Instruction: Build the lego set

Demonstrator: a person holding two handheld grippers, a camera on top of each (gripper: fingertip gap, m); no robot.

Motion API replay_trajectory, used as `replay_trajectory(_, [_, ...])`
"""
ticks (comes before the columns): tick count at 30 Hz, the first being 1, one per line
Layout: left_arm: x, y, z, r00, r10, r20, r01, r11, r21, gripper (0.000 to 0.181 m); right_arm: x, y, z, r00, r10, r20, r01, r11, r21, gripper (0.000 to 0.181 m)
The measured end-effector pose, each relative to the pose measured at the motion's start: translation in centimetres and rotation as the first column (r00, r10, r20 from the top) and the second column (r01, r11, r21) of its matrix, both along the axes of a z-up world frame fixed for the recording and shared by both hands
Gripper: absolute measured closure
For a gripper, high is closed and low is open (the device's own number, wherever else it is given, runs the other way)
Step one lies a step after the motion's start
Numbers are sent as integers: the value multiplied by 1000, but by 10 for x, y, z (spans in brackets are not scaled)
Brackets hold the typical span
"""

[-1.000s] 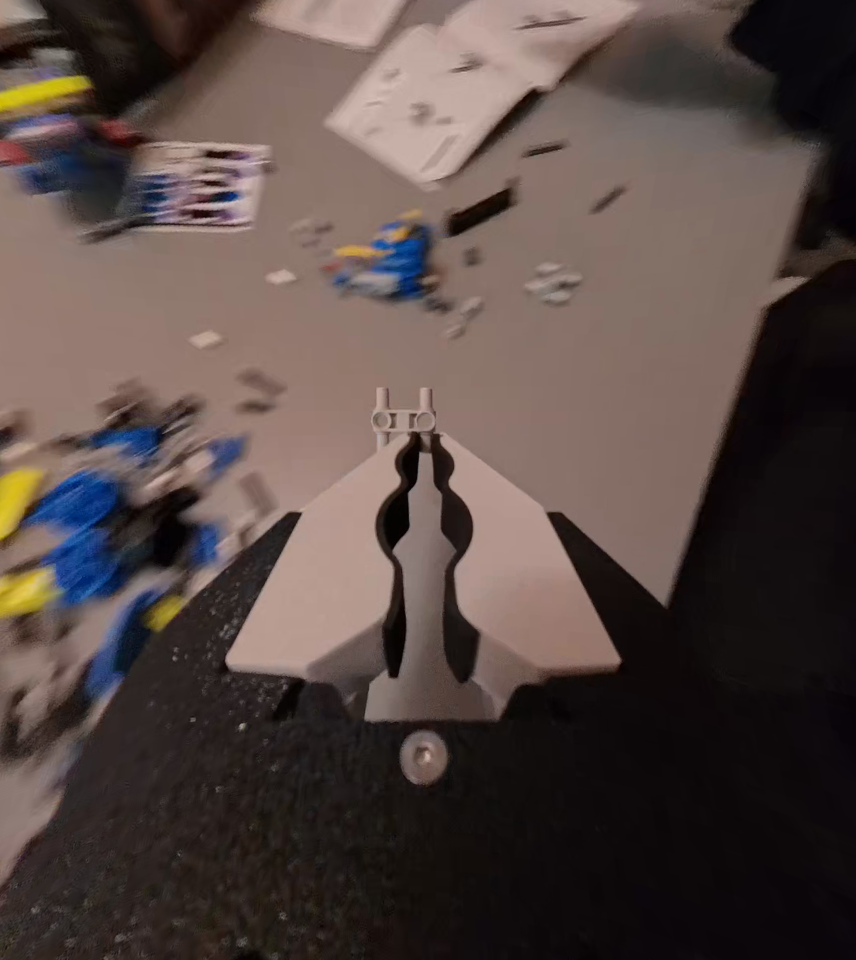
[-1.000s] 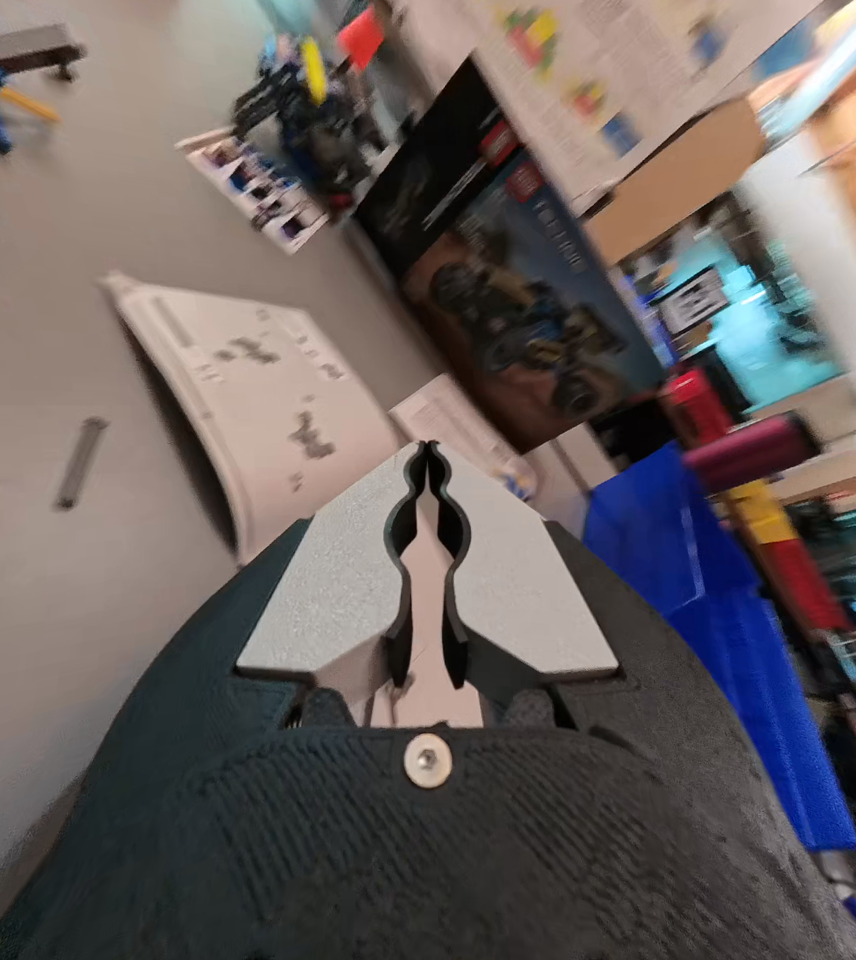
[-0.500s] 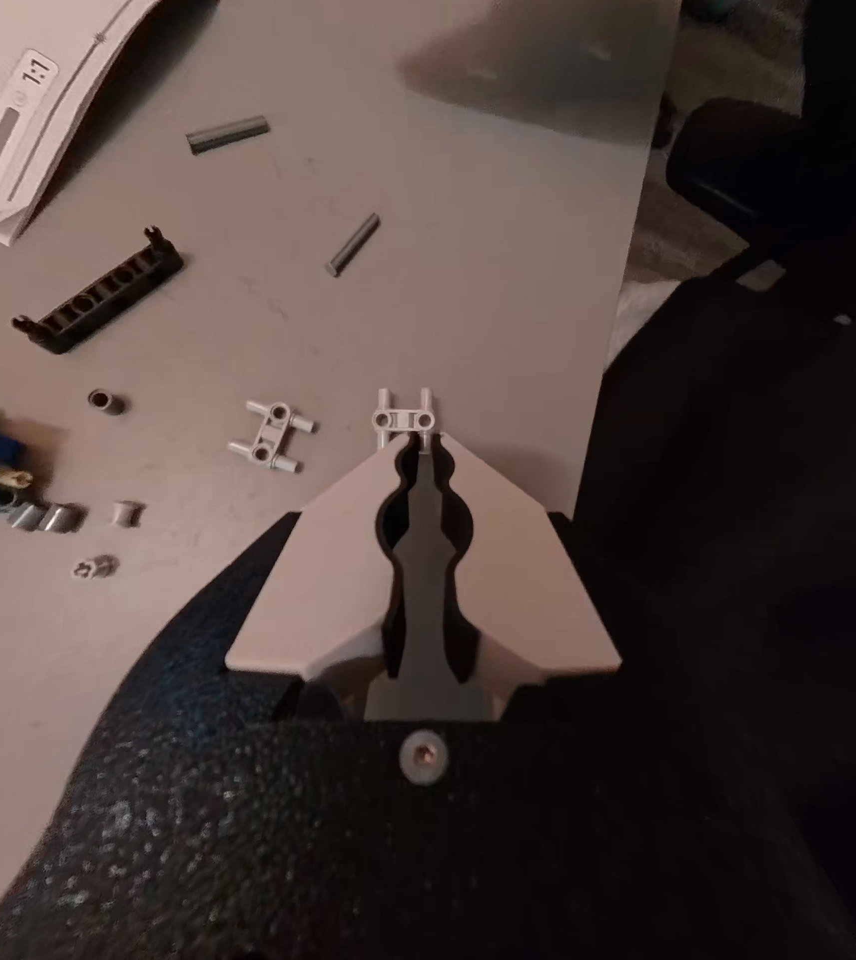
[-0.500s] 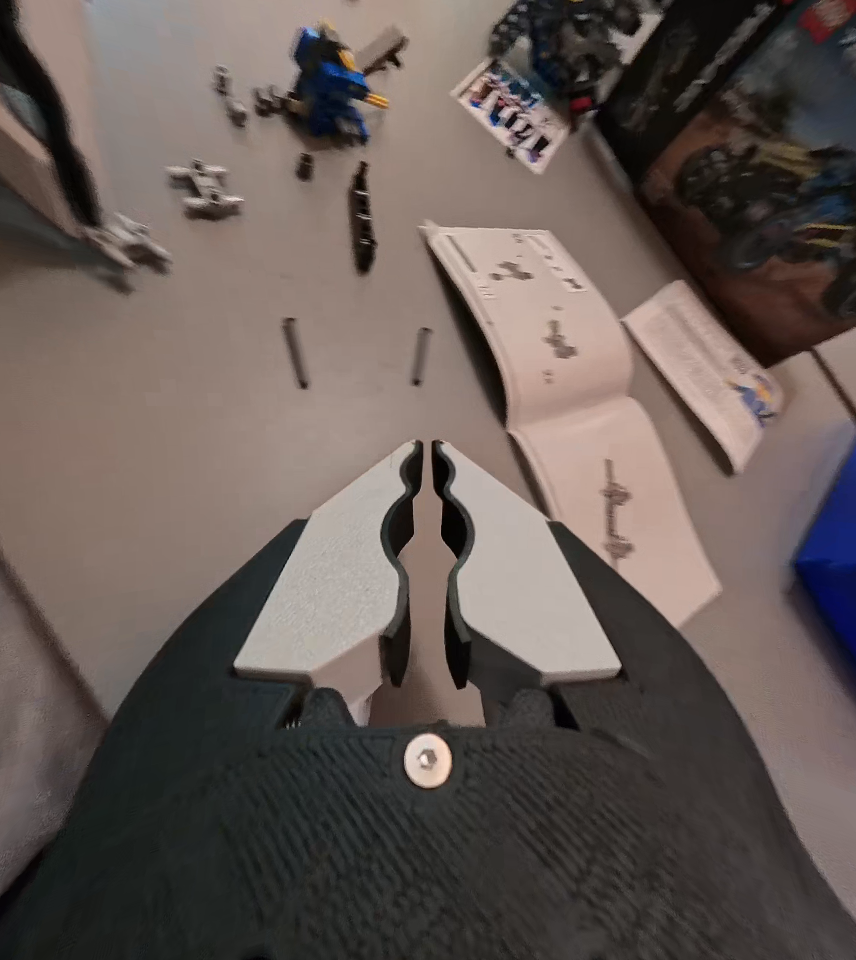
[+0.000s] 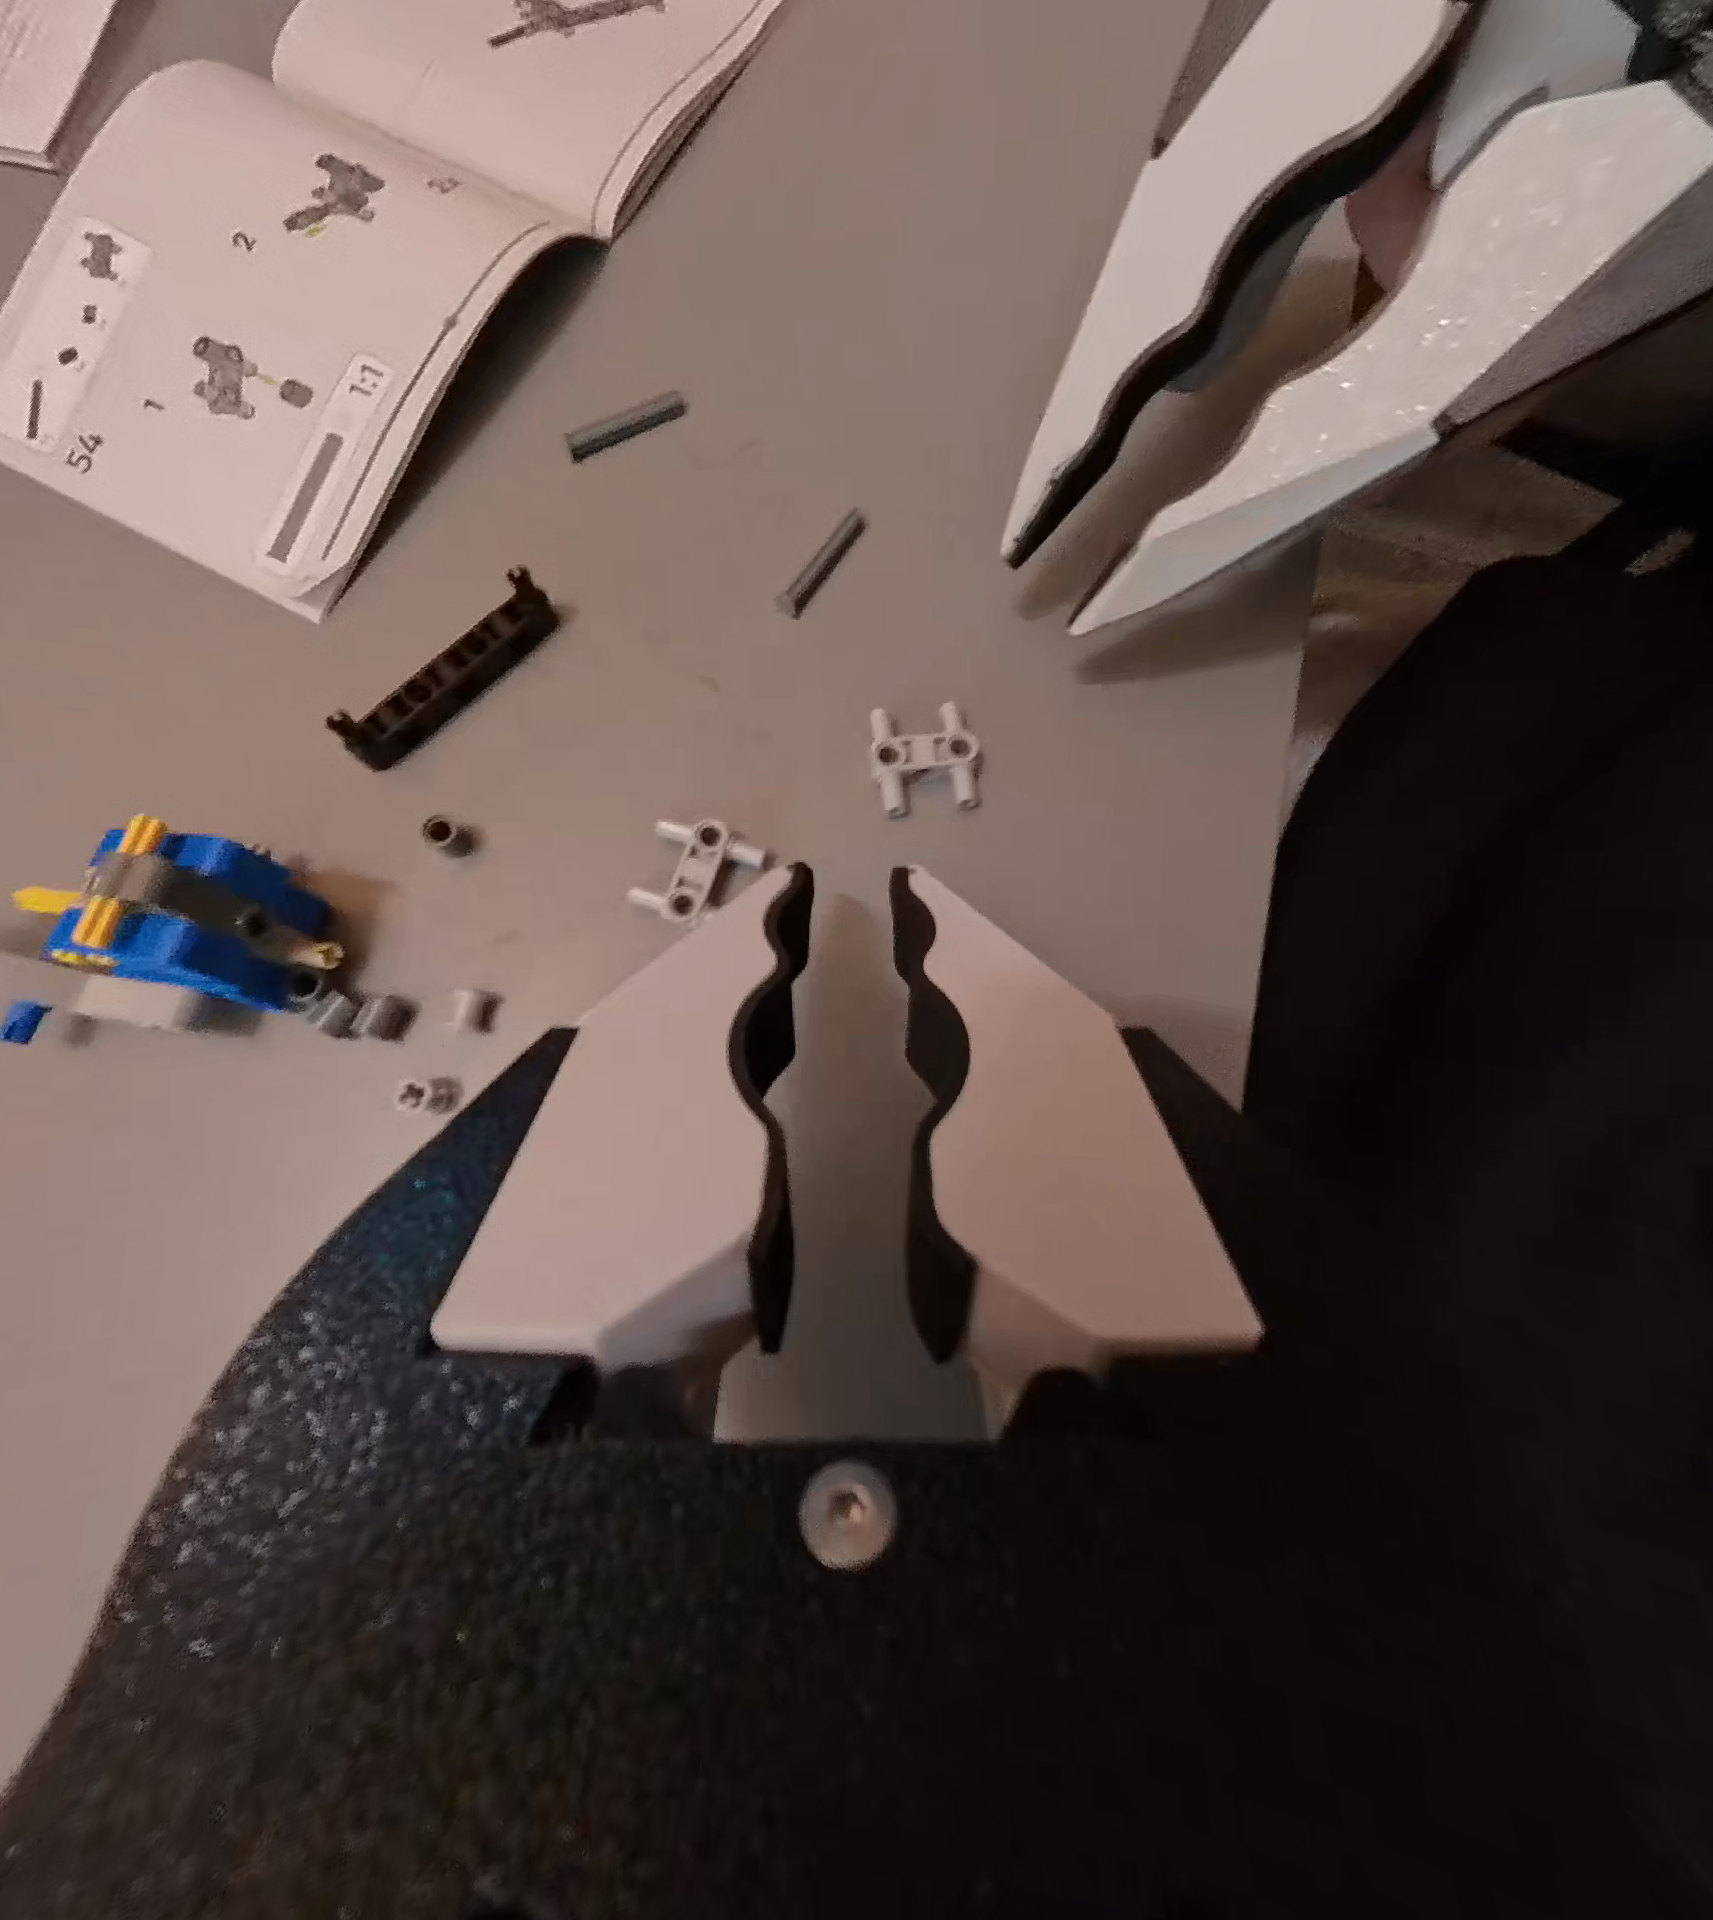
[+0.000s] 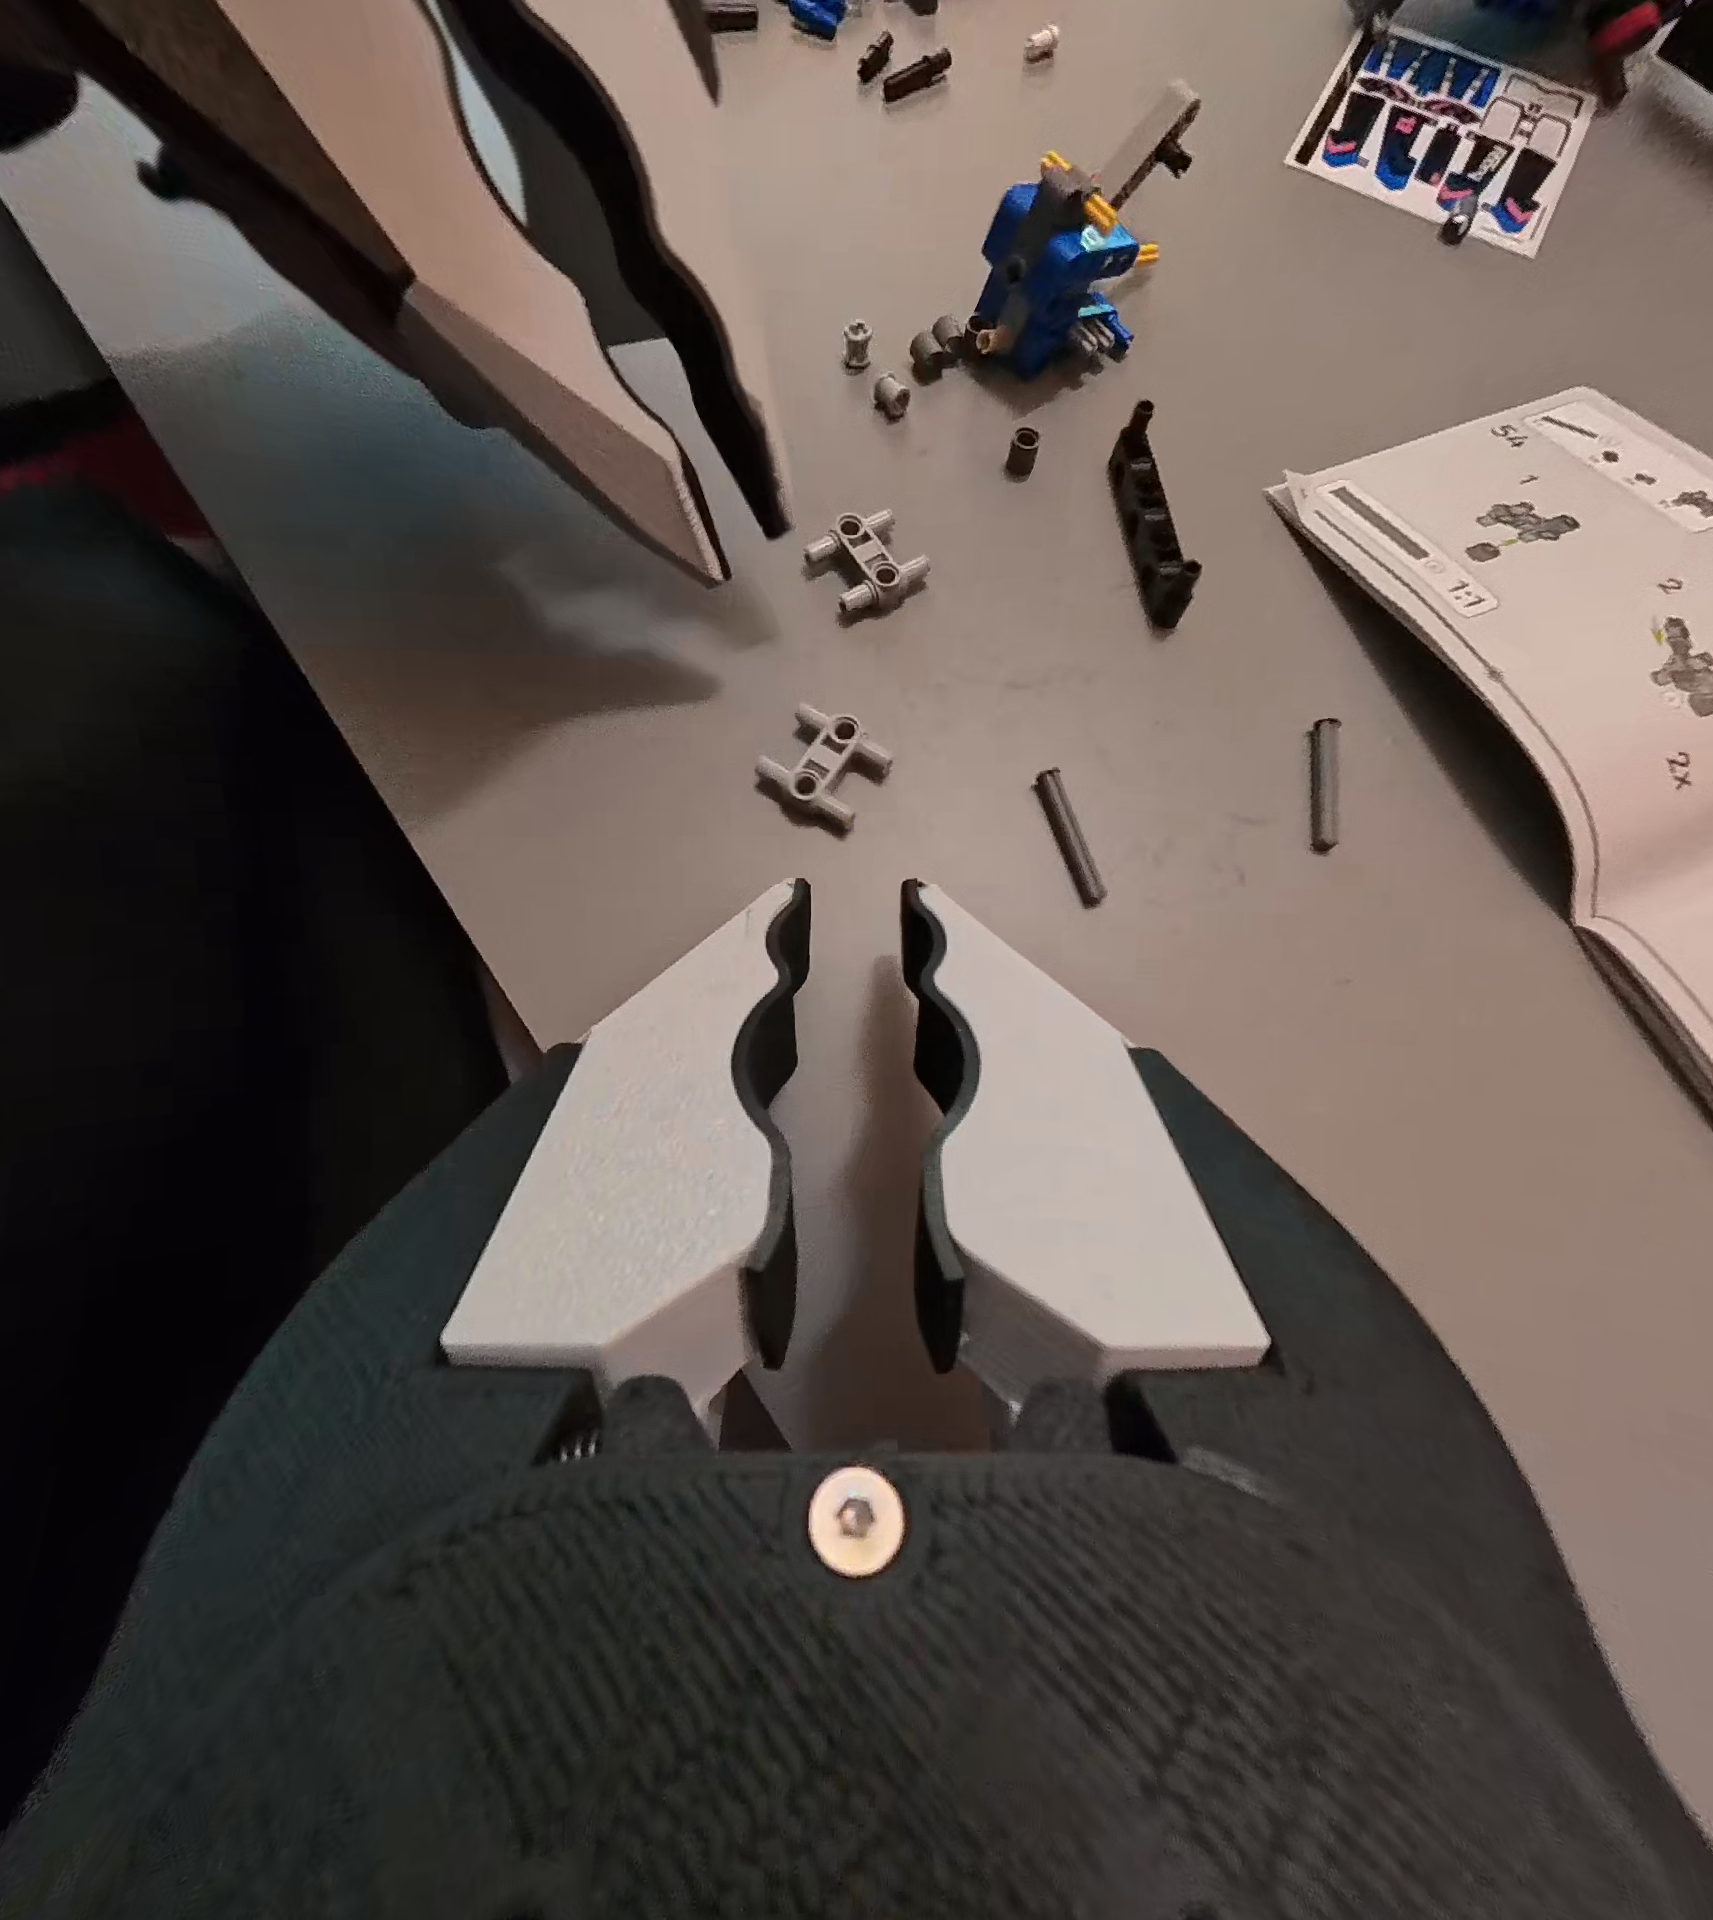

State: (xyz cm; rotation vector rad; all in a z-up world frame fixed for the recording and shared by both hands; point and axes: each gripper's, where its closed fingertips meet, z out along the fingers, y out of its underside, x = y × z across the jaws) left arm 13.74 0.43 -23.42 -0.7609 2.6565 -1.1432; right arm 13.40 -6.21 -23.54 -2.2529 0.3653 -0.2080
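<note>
Through the left wrist camera my left tongs stand slightly apart with nothing between them, low over the grey worktop. One pale grey H-shaped plastic connector lies at twelve o'clock from the tips, and a second pale grey connector lies just beside the tip at ten o'clock. The blue and yellow part-built block assembly sits at nine o'clock, the black toothed plastic rack at eleven, and the open white instruction booklet beyond it. Through the right wrist camera my right tongs are also a little open and empty, the nearer connector at twelve o'clock, and two dark grey plastic axle rods at one and two o'clock. I judge the danger to be the crowding: both tongs converge on the same small parts near the worktop edge, so a careless closing could flick a connector off or knock tip against tip. No container shows in either view; every piece lies loose.
</note>
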Motion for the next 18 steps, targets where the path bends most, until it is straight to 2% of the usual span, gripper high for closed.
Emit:
replay_trajectory(3, [5,-2,-6,999,-22,-28,23,1000,10,169,-6,12,2,999,-13,-44,14,999,36,166])
replay_trajectory(8, [-1,-26,-17,994,-100,-36,101,995,15,170,-6,24,3,995,-56,-77,60,997,50,159])
replay_trajectory(12, [-6,-37,-20,993,-118,-23,119,993,17,171,-1,23,-4,992,-100,-75,101,995,7,154])
replay_trajectory(18, [-12,-40,-21,995,-101,-21,101,995,-18,171,-2,18,-16,995,-75,-61,71,995,-70,156])
